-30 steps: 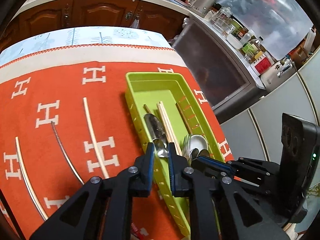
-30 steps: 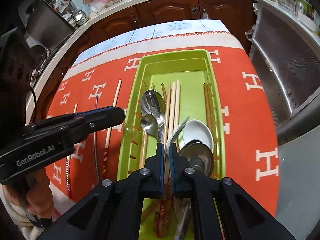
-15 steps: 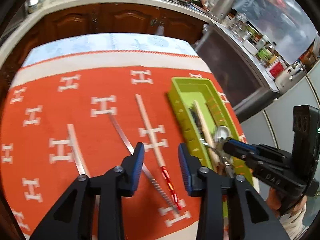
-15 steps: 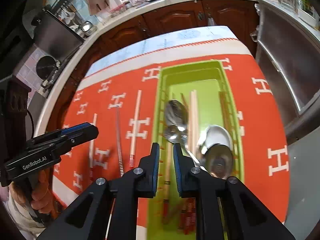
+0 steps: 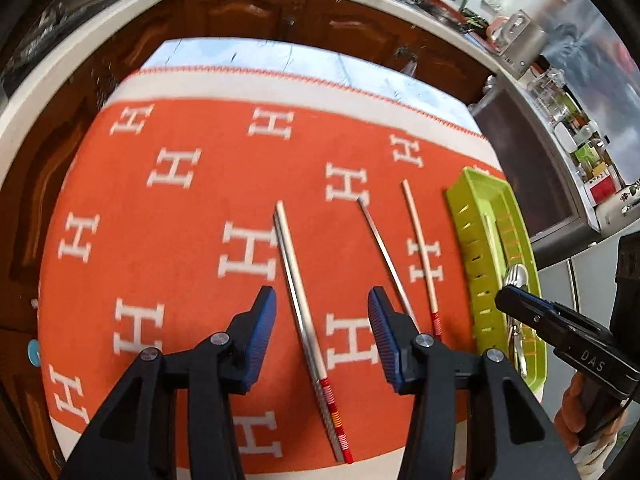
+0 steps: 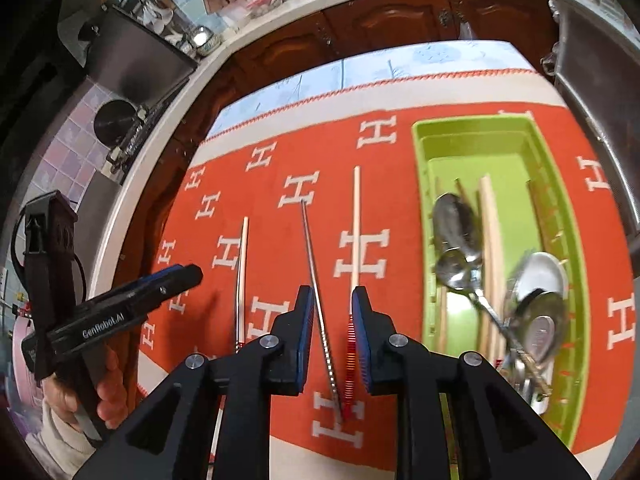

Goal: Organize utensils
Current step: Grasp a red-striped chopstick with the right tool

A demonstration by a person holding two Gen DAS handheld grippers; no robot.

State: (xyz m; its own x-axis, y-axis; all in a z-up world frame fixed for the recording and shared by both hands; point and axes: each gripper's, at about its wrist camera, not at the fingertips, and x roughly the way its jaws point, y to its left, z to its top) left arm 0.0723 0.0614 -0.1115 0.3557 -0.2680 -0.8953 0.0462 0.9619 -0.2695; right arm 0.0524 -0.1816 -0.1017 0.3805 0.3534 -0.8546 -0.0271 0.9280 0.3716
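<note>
Opening up, my left gripper [image 5: 322,308] is hanging over the orange cloth [image 5: 192,216] with nothing pinched, jaws straddling the leftmost chopstick [image 5: 298,280], a pale one with a red-banded end. My right gripper [image 6: 330,306] is also spreading, narrower, empty, framing the thin metal chopstick [image 6: 316,288], with the pale wooden chopstick [image 6: 355,240] just beside its right pad. All three loose sticks are lying on the cloth, well apart from each other, left of the green tray [image 6: 564,216].

I'm judging the risk like this: the metal stick and the wooden one are running close together at their near ends, so a right-hand close there could catch both or flick one away. A thin stick lying flat on soft cloth could also slip out from between the pads.

Only the right wrist view is showing me the tray's inside: spoons [image 6: 456,232], more chopsticks, a white ladle-like spoon [image 6: 544,276]. From the left wrist view I'm getting mostly the slotted outer wall, plus the full length of the leftmost stick.
</note>
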